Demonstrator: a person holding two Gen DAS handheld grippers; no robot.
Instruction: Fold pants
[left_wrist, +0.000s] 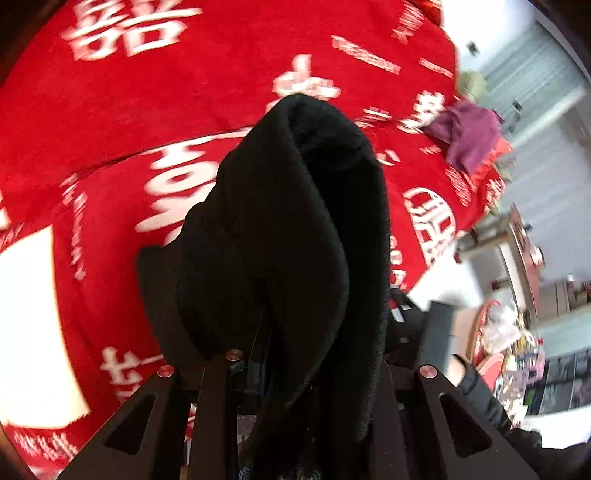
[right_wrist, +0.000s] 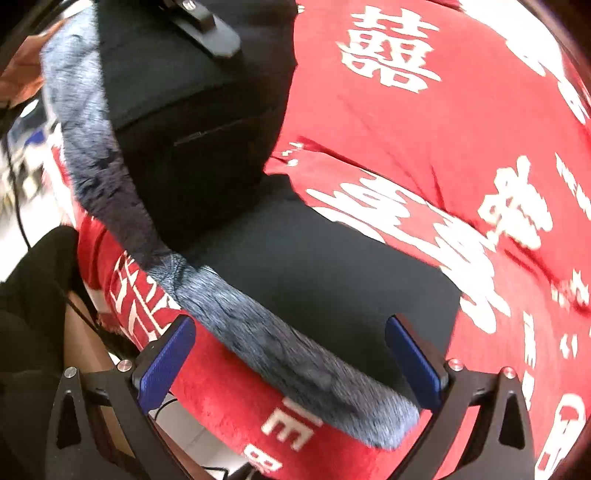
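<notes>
Two wrist views logged, both motion-blurred. Left view: the left gripper (left_wrist: 273, 354) has its fingers pressed nearly together on a thick bunch of the black pants (left_wrist: 291, 229), which rises from the jaws toward 12 o'clock and fills the centre of the frame, lifted off the red blanket (left_wrist: 147, 110) printed with white characters. A purple cloth (left_wrist: 467, 136) lies at 2 o'clock on the blanket's far edge, well apart from the pants. Cluttered room at 4 o'clock, too blurred to read. Right view: the right gripper (right_wrist: 291, 365) has its blue-padded fingers (right_wrist: 166, 362) spread wide, gripping nothing; the pants' grey fleece lining (right_wrist: 258, 328) crosses diagonally between them, from 10 o'clock down to 5 o'clock, apart from the left pad, while contact with the right pad cannot be judged. Black outer fabric of the pants spreads from 11 o'clock to centre over the blanket, which fills 1 to 4 o'clock. Black gripper part at 11 o'clock sits over the dark cloth.
</notes>
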